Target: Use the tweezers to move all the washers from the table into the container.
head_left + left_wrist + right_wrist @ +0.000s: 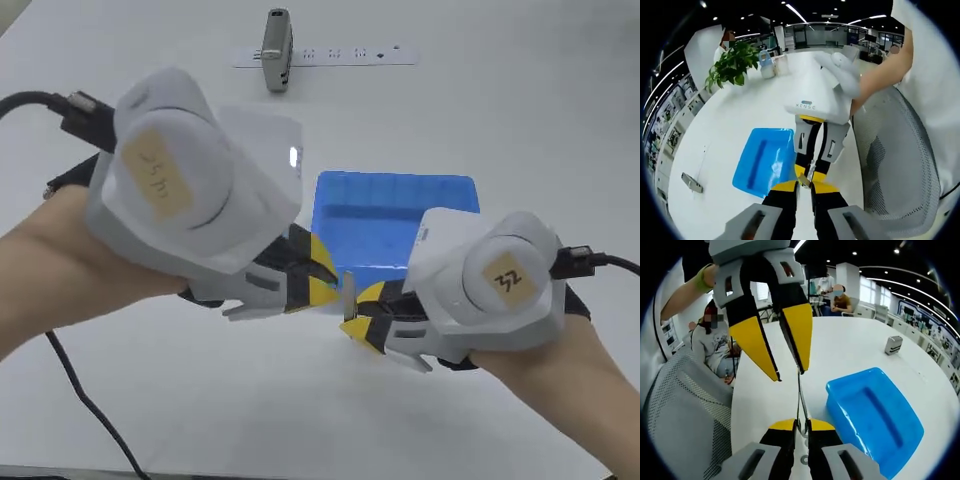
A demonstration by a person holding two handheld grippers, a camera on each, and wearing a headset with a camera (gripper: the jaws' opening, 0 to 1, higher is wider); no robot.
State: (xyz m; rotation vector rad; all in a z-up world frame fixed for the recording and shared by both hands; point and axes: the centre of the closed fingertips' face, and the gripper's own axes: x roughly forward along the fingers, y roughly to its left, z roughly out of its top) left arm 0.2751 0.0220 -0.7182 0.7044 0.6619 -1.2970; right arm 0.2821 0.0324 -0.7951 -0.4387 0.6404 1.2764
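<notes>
Just in front of the blue rectangular plastic container [395,215], above the white desk [480,100], the two grippers meet nose to nose with the thin silver metal tweezers [800,395] between them. The right gripper [801,422] has its yellow-tipped fingers clenched on one end of the tweezers, which stand straight out from them. The left gripper [790,372] faces it with its fingers spread apart. The free end of the tweezers lies against the inner face of one finger, and nothing is pinched there yet. This looks like the tool being set or passed between the grippers before any picking. In the right gripper view a small grey ring [804,459], probably a washer, lies on the desk on the near side of the container, just beside it and below the clenched fingers. Whether other washers lie there I cannot tell. The tweezers should be light, springy and smooth, so they are likely to swivel or slip in hard fingers. A hold across the two flat blades near mid-length would let a squeeze close the tips. A washer is thin, hard and lies flush on the desk, so it is best nipped across its rim, with one tip through the hole.
</notes>
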